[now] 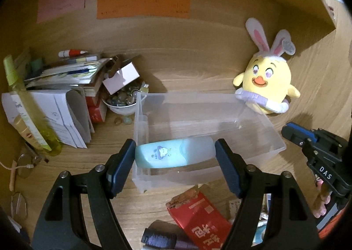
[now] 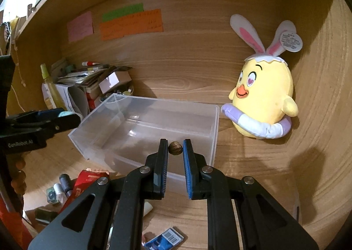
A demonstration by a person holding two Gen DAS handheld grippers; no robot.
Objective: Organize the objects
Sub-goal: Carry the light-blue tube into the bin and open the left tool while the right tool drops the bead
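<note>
We take the clear plastic bin [image 1: 259, 140] as our landmark; it stands on the wooden desk [image 1: 187, 69], open side up.

Our left hand-held gripper [image 1: 175, 157] is clamped on a pale blue-green case [image 1: 173, 154] with a small cartoon print, gripping it end to end with the jaws fairly wide, one pad [image 1: 122, 162] on each end. The case hangs above the bin's near left corner, over its rim, as the left wrist view shows it.

Our right hand-held gripper [image 2: 175, 148] has its jaws narrowed onto a small brown nut-like ball [image 2: 175, 148], pinched at the fingertips. In the right wrist view the ball sits over the near part of the bin [image 2: 214, 122].

Behind the bin's right corner a yellow chick plush [image 1: 266, 82] with rabbit ears leans against the wooden wall, just beside the rim. To the bin's left we see a white bowl [image 1: 120, 108] of glass pebbles, a pile of papers and booklets [image 1: 66, 78], and a yellow-green spray bottle [image 1: 24, 104]. In front of the bin lie a red packet [image 1: 198, 217] with torn edges and a dark thread spool [image 1: 158, 239]. On the wall behind the bin hang pink, green and orange paper notes [image 1: 143, 5].
</note>
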